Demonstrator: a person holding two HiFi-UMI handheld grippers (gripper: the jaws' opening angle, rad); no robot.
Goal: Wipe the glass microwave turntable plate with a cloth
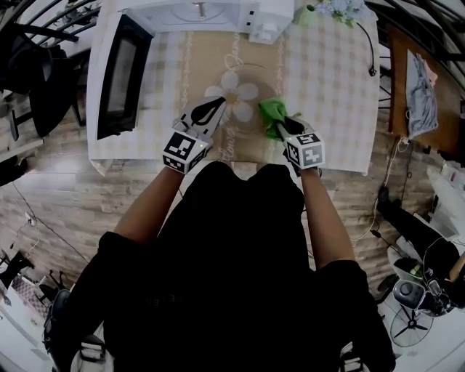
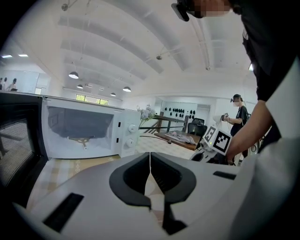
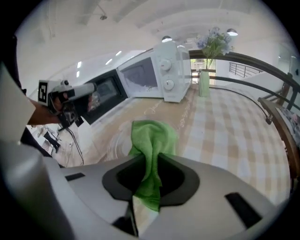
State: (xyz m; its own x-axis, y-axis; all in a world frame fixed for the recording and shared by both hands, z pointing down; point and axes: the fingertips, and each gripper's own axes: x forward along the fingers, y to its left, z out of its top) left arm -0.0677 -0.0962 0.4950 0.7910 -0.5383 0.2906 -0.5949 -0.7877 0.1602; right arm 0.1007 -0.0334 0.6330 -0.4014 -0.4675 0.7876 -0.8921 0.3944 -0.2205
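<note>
The right gripper view alone shows the glass turntable plate [image 3: 115, 140]: a clear disc with faint ringed glints, lying flat on the desk [image 1: 327, 87] near its near edge, in front of the microwave [image 1: 211, 11]. From the head view the plate is barely to be made out against the flower print of the checked tablecloth. The left gripper view looks into the open, white microwave cavity [image 2: 82, 133] and also catches a second person standing far back in the room

The right gripper [image 3: 150, 164] has its fingers closed narrowly on a green cloth [image 3: 152, 136]. The cloth bunches up past the fingertips and droops onto the right side of the plate. The left gripper [image 2: 150, 157] has its fingers pressed together at the tips, and nothing can be seen between them. In the head view it points at the flower print, just left of the cloth [image 1: 272, 112]

The microwave door [image 1: 120, 76] stands swung open along the desk's left edge
</note>
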